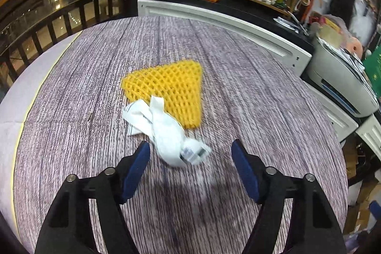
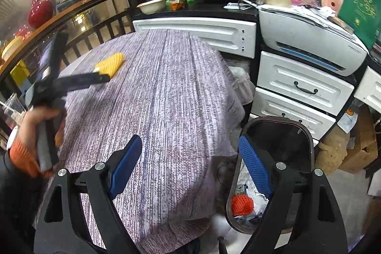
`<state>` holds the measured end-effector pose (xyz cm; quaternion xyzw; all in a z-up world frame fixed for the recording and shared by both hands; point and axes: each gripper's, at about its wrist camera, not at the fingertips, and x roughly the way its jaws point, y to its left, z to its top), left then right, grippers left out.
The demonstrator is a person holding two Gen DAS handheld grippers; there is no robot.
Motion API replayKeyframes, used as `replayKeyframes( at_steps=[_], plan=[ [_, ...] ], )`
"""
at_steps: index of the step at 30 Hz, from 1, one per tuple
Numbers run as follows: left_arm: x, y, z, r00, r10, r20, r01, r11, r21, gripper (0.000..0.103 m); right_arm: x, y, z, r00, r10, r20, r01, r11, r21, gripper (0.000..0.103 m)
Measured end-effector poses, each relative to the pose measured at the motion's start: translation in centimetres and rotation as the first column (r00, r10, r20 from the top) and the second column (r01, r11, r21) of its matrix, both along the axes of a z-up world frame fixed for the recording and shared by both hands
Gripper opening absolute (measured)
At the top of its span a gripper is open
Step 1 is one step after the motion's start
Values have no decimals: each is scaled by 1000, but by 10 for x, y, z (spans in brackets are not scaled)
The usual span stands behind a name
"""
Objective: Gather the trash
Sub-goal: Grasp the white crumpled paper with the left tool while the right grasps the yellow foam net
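Left tongs (image 1: 190, 154) are standing apart around the crumpled white wrapper (image 1: 166, 132) lying on the counter (image 1: 250, 92) against yellow foam netting (image 1: 171, 87). Right tongs (image 2: 190, 154) are gaping empty beside the trash bin (image 2: 307, 135).

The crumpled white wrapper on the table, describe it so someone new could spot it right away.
Start at the grey wood-grain tablecloth. Near its middle lies a yellow foam net, a flat triangle. The crumpled white wrapper overlaps the net's near corner, just ahead of the open left gripper; it alone is white, twisted and printed in black.
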<state>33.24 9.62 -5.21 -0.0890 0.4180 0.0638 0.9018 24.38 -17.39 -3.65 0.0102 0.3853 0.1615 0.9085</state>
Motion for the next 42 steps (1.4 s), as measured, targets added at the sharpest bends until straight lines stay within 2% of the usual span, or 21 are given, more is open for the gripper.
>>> replayKeyframes(
  at_steps=[5,11,16,21,27,30,32,33,35,37,38,39,40,42],
  plan=[
    [0,8,0,1000,5,9,-5,1000,-1,42,12,16,0,999,34,-14,-34,999,-14,83],
    [-32,31,13,998,27,65,-23,998,-53,37,34,58,11,991,134,-13,-134,990,41,83],
    [-63,49,23,995,32,93,-22,994,-106,37,75,118,9,966,239,-92,-225,964,143,83],
    [-93,68,24,993,59,102,-48,993,-107,37,110,186,-2,948,285,-142,-272,957,103,83],
    [-116,79,24,985,101,137,-88,991,-102,37,143,245,-19,941,279,-192,-275,960,47,82],
    [-120,79,24,983,95,155,-81,992,-93,37,155,269,-28,939,277,-201,-286,958,-17,71],
    [-120,78,23,983,89,162,-74,993,-97,37,159,279,-30,945,272,-182,-285,957,-52,68],
    [-120,78,23,983,86,164,-71,993,-94,37,160,284,-31,945,274,-179,-289,955,-67,64],
    [-121,78,23,982,80,171,-64,993,-101,37,163,286,-31,948,268,-172,-284,956,-76,51],
    [-123,78,23,982,73,171,-57,993,-101,37,161,289,-30,944,284,-170,-299,951,-72,28],
    [-123,77,23,983,71,172,-54,993,-102,37,158,290,-27,947,284,-153,-300,949,-92,24],
    [-123,77,22,982,70,173,-53,993,-103,37,155,292,-25,949,287,-133,-302,946,-114,15],
    [-124,76,22,982,69,174,-51,993,-104,37,150,293,-23,950,289,-114,-303,943,-138,9],
    [-124,75,23,982,67,176,-49,993,-103,37,142,289,-17,950,297,-94,-308,942,-130,9]
  ],
)
